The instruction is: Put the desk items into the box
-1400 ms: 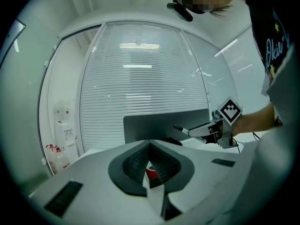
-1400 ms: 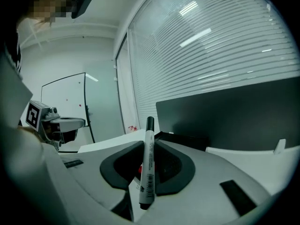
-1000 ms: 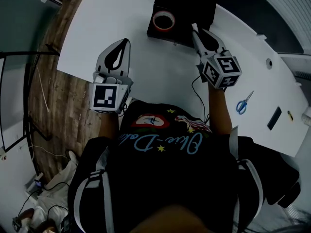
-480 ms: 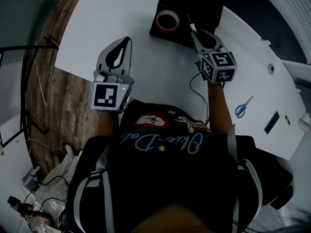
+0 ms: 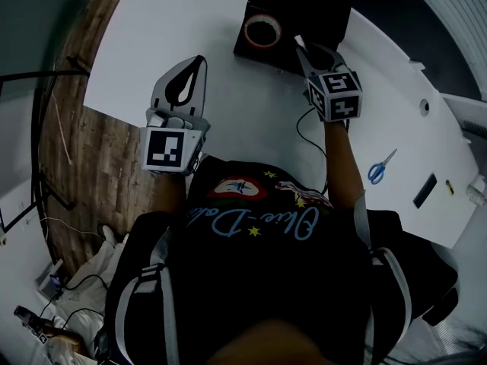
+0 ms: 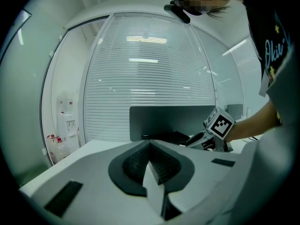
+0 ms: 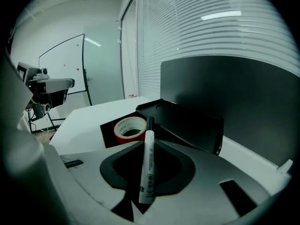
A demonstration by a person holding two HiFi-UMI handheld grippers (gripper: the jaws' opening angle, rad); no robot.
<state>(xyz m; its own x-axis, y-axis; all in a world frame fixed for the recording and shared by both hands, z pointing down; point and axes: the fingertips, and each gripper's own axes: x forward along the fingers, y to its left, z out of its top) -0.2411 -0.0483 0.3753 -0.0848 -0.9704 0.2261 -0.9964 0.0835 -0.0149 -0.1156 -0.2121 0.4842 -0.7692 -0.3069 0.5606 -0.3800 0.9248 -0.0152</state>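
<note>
A black open box [image 5: 298, 12] stands at the far side of the white desk [image 5: 190, 21], with a red tape roll [image 5: 262, 30] inside at its left. My right gripper [image 5: 303, 49] hovers at the box's near edge, shut on a white marker [image 7: 148, 163] with a black cap that points toward the tape roll [image 7: 131, 129] and the box [image 7: 192, 118]. My left gripper [image 5: 200, 62] hangs over bare desk to the left, its jaws together with nothing between them [image 6: 150, 145]. In the left gripper view, the right gripper [image 6: 206, 139] shows beside the box [image 6: 164, 136].
Blue-handled scissors [image 5: 381, 163] lie on the desk to the right, with a small black item [image 5: 428, 191] beyond them. A thin cable [image 5: 308, 139] runs under my right arm. The desk's left edge [image 5: 106, 67] drops to a wooden floor.
My right gripper has tipped downward and moved closer to the box's near edge with the marker still in it. The left gripper has stayed where it was.
</note>
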